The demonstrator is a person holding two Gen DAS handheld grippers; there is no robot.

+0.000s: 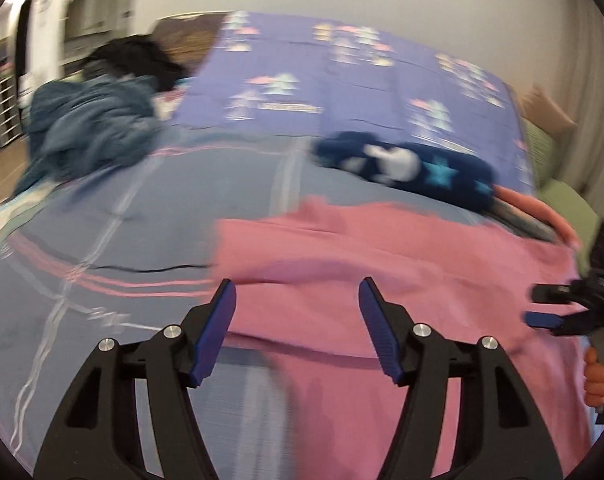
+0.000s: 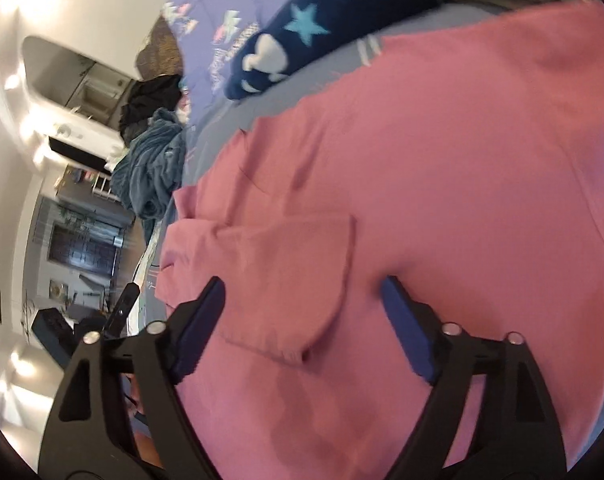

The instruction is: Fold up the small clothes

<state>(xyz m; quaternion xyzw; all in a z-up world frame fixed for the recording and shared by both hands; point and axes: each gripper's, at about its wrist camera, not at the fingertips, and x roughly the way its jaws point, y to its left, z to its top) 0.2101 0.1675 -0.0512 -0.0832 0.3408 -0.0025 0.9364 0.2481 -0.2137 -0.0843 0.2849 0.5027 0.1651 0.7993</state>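
On the bed, right half as the left cam sees it, the pink garment lies spread mostly flat, w/ one flap doubled back on top near the right gripper. Both views are blurred, so fine edges are hard to read.

Left gripper hangs over the garment's left edge, jaws apart, nothing between the pads. Right gripper is over the flap, jaws wide, flap lying between them but not pinched. In the left cam it shows at the far right, a hand on its handle.

Step in hand looks like taking hold for the next fold. To do it well, imo: bring each gripper down onto one edge or corner only, pinch one layer, not the sheet under it. Match both grips on the same side so the fold line runs straight. Lift low, carry across, lay down w/o dragging. The flap could bunch if grabbed mid-fabric; take it at the hem.

Beyond the garment: a navy star-print piece, then the purple blanket. Far left, a blue-grey heap of clothes w/ a black item behind.
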